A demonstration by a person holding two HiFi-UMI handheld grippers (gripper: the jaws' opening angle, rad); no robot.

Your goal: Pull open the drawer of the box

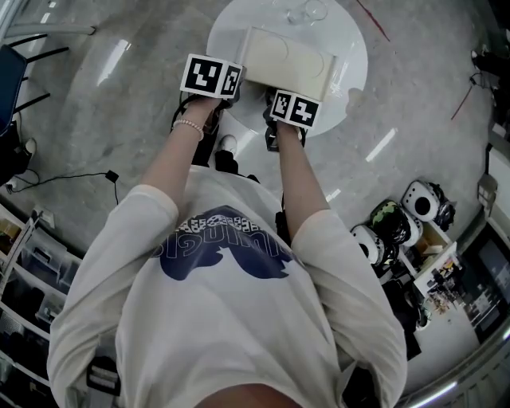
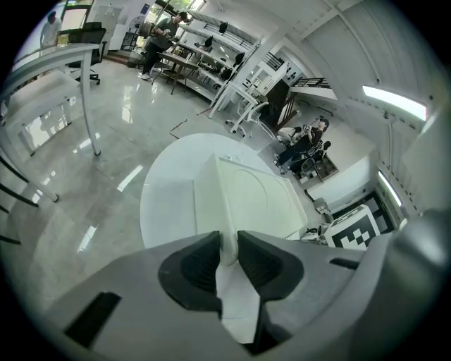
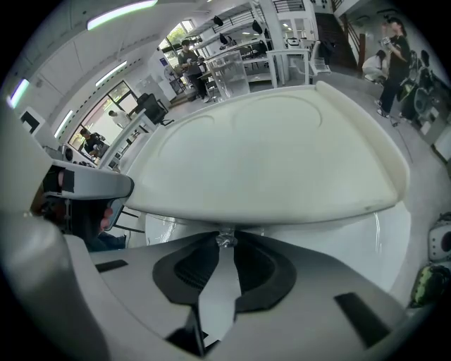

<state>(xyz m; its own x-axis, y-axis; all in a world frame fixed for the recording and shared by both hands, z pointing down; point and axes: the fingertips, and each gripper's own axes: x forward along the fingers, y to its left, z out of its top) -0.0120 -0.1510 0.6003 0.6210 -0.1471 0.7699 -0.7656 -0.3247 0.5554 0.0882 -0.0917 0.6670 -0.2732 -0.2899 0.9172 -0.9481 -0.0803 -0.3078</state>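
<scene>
A cream box [image 1: 287, 57] with a rounded lid stands on a round white table [image 1: 351, 44]. In the left gripper view, my left gripper [image 2: 227, 248] is shut on the box's near corner edge [image 2: 227, 211], which runs up between the dark pads [image 2: 194, 268]. In the right gripper view, my right gripper [image 3: 225, 243] sits under the lid's front rim [image 3: 282, 204], its tips shut on a small clear knob [image 3: 225, 239] on the box's front. The drawer front is hidden below the lid. In the head view, both marker cubes [image 1: 211, 77] sit at the box's near side.
A clear glass item [image 1: 307, 11] stands at the table's far edge. Helmets and gear [image 1: 398, 223] lie on the floor at the right, with a cable [image 1: 80, 177] at the left. Desks, racks and people [image 2: 158, 42] are far off.
</scene>
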